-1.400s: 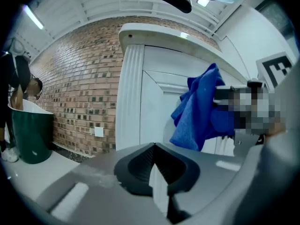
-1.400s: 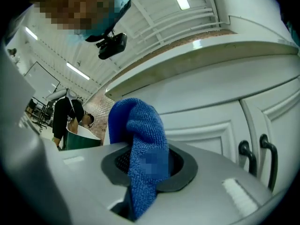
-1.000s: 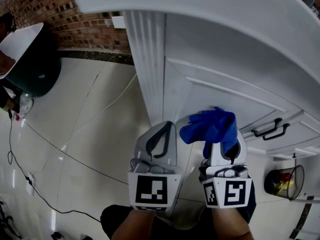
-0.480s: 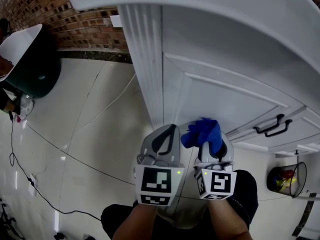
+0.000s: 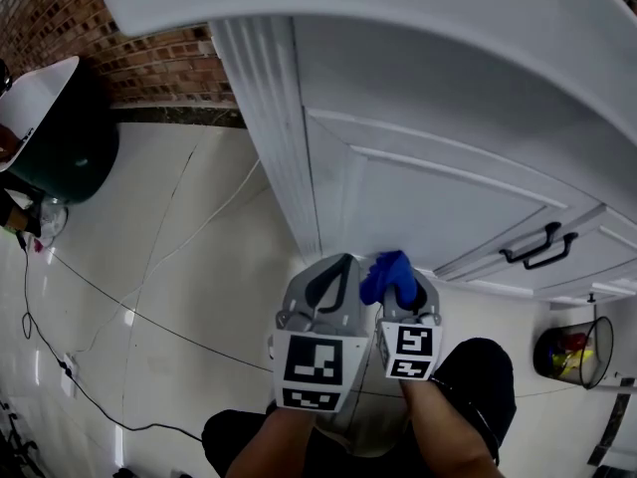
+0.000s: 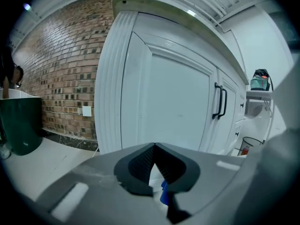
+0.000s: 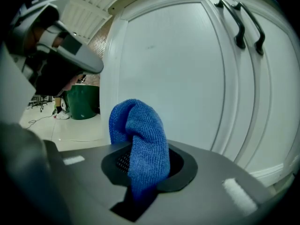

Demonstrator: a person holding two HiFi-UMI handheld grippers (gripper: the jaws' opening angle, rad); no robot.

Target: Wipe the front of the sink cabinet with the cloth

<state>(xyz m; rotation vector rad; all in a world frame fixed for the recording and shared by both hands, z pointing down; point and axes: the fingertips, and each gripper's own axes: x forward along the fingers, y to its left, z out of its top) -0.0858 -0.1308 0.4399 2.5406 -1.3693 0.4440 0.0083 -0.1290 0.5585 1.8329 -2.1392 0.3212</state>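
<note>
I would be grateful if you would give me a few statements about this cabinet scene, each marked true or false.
1. The right gripper is shut on a blue cloth. True.
2. The left gripper grips the cloth too. False: its fingers are together with nothing between them.
3. The sink cabinet has black handles. True.
4. The cabinet front is dark wood. False: it is white.
5. A green bin stands on the floor to the left of the cabinet in the head view. True.
</note>
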